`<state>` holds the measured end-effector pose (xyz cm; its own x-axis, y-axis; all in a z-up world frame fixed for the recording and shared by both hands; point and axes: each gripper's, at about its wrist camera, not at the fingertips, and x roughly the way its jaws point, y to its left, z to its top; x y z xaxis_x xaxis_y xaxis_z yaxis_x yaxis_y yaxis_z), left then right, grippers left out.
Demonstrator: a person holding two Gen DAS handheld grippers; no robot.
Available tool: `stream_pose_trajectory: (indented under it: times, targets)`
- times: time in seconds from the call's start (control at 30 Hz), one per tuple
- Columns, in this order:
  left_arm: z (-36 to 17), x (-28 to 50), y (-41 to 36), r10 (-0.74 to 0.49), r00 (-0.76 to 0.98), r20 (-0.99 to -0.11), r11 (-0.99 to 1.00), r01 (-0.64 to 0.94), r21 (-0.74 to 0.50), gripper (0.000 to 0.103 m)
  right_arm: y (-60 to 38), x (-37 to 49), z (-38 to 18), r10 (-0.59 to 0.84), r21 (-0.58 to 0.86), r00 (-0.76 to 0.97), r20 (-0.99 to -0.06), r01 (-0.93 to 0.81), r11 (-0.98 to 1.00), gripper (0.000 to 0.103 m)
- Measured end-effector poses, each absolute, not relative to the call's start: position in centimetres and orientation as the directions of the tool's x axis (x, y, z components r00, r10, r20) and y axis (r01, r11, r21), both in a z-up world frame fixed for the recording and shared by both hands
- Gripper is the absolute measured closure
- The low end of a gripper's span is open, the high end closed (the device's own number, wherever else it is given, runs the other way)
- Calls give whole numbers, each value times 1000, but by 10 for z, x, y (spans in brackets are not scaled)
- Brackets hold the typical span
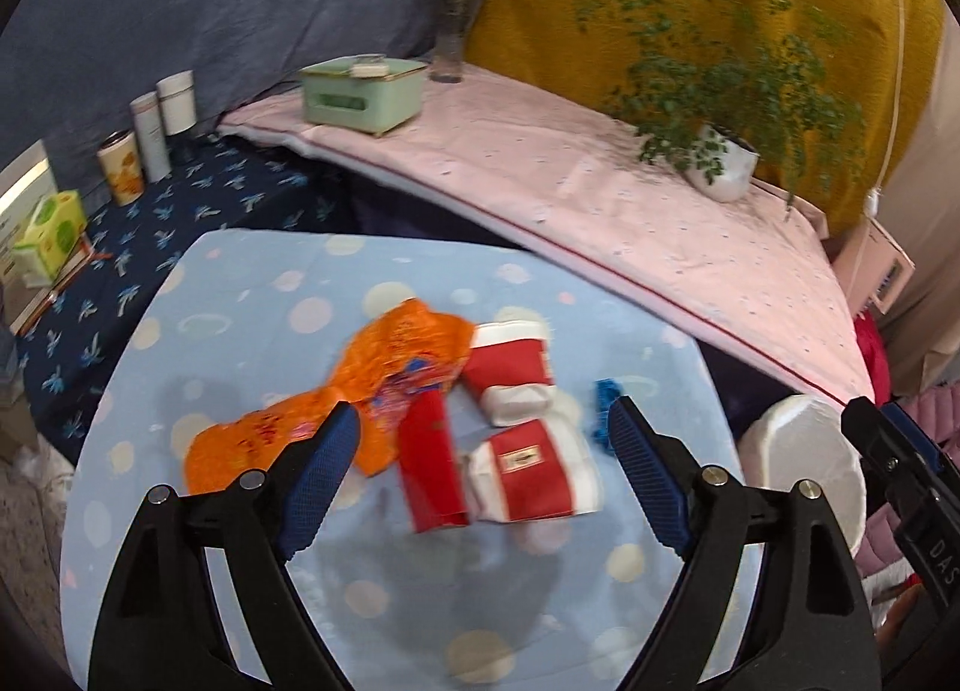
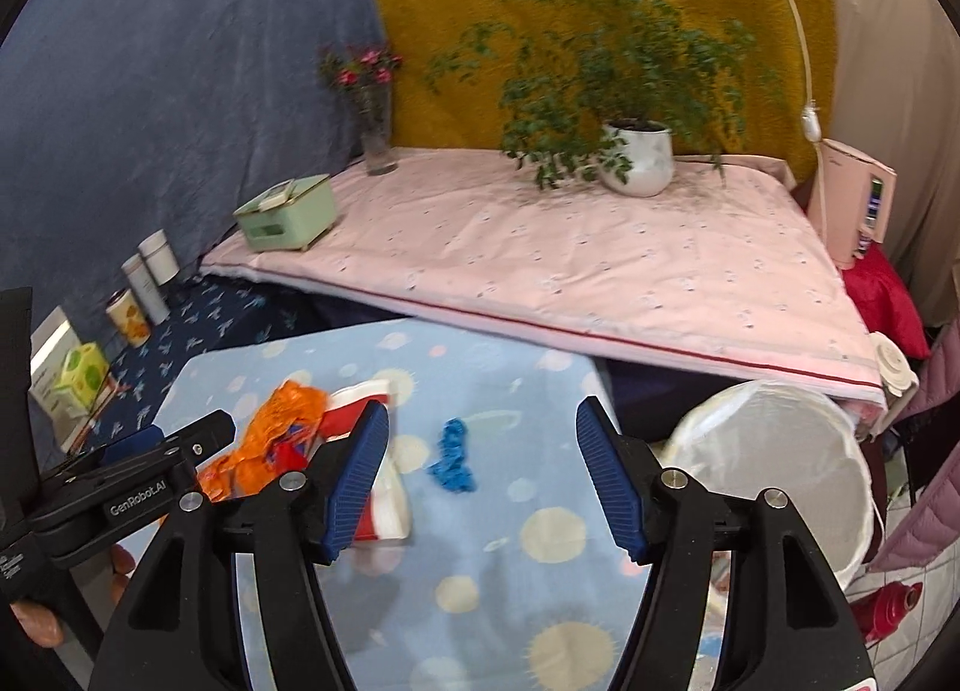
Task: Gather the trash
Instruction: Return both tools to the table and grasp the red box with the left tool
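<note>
Your left gripper [image 1: 483, 445] hangs released above the trash: a red-and-white carton [image 1: 531, 475], a red packet [image 1: 432, 463] and an orange wrapper [image 1: 396, 367] heaped on the table [image 1: 252, 283] with its spotted blue cloth. Your right gripper [image 2: 483, 472] is likewise unclenched and empty over a blue scrap [image 2: 453, 457]. Just beside the table's right edge stands a white-lined bin [image 2: 780, 451].

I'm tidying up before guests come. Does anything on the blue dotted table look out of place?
Yes: litter lies loose on the table: a crumpled orange wrapper, red-and-white packs tipped over in a jumble, and a blue scrap apart from them. The white bin stands beside the table.
</note>
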<state>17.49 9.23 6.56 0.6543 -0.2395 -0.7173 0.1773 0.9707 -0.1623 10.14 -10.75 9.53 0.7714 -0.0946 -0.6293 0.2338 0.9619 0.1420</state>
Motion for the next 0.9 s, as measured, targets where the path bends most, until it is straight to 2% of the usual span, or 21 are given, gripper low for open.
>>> stream_pose_trajectory:
  times: [0.17, 0.3, 0.53, 0.9]
  targets:
    - [48, 177, 124, -214, 632, -744, 977, 123, -177, 22, -81, 112, 79, -60, 139, 752, -657, 199, 970, 40]
    - [33, 177, 137, -205, 612, -764, 978, 96, -185, 13, -66, 121, 60, -42, 140, 731, -681, 187, 972, 40]
    - [5, 185, 143, -245, 544, -802, 966, 62, -253, 12, -61, 137, 22, -5, 179, 685, -729, 197, 964, 40]
    - [-34, 212, 119, -262, 477, -839, 959, 36, -279, 13, -66, 167, -23, 35, 219, 634, -772, 213, 952, 40]
